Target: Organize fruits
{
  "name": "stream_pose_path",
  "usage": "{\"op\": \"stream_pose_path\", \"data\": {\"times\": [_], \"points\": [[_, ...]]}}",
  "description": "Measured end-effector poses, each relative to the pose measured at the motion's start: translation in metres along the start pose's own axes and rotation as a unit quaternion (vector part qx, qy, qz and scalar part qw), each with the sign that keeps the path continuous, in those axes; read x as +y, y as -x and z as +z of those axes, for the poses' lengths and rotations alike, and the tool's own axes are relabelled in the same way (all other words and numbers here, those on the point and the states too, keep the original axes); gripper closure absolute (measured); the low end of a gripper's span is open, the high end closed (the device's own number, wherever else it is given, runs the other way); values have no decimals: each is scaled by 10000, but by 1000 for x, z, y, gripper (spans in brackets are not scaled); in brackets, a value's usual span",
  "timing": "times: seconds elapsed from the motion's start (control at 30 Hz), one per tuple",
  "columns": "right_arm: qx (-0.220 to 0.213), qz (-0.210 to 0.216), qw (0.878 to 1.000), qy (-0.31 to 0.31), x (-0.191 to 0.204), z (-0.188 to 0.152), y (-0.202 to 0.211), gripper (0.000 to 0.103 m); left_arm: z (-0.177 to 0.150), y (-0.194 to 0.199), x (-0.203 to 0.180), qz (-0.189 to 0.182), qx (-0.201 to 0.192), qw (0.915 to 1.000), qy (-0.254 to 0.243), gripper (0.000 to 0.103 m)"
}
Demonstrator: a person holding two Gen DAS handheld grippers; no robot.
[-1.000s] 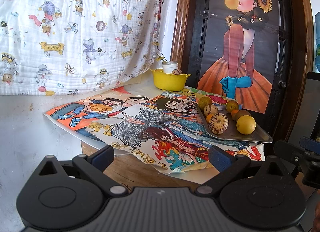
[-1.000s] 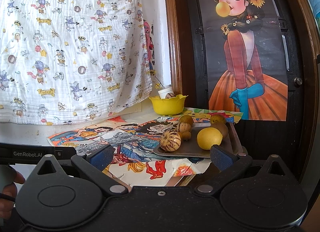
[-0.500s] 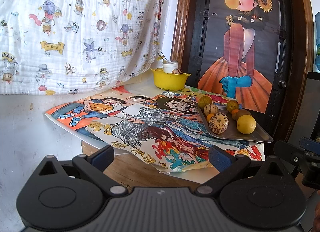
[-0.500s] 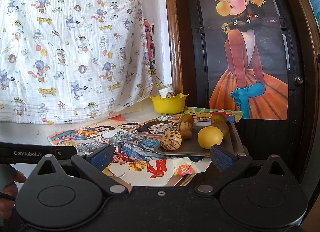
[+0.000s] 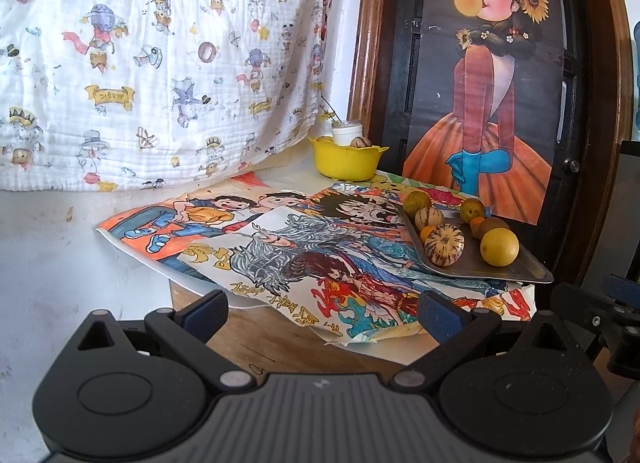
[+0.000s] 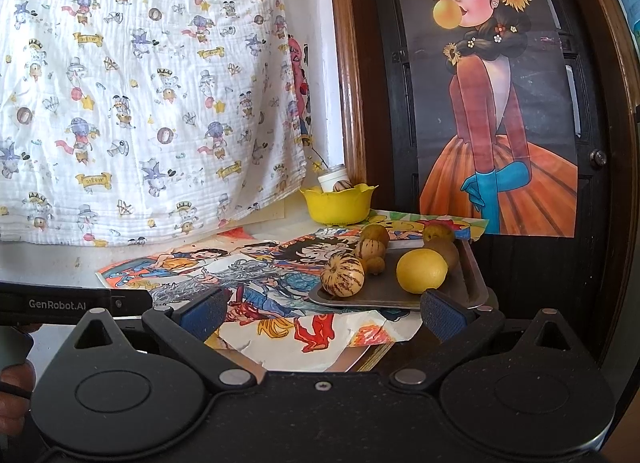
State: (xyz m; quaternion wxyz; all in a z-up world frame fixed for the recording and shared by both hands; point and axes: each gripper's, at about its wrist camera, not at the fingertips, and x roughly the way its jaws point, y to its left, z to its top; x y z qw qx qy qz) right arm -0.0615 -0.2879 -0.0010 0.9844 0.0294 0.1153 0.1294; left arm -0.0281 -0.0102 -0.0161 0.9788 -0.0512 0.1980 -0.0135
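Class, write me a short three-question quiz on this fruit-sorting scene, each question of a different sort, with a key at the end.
1. True or false: the left tongs and the right tongs are both open and hold nothing.
2. Multiple choice: the big yellow fruit lies A) in the yellow bowl, B) on the metal tray, C) on the bare drawings.
3. Fill in: at the front of the tray, beside the yellow fruit, sits a large ______ fruit with dark lines on pale skin.

Key: 1 true; 2 B; 3 striped.
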Motion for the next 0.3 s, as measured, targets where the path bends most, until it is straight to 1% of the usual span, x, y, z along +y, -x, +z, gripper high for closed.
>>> {"op": "stream_pose_path", "data": {"times": [0.3], "points": [[1, -5, 10000, -4, 1, 0, 0, 0, 1, 2, -3, 7, -9, 10000, -4, 0]]}}
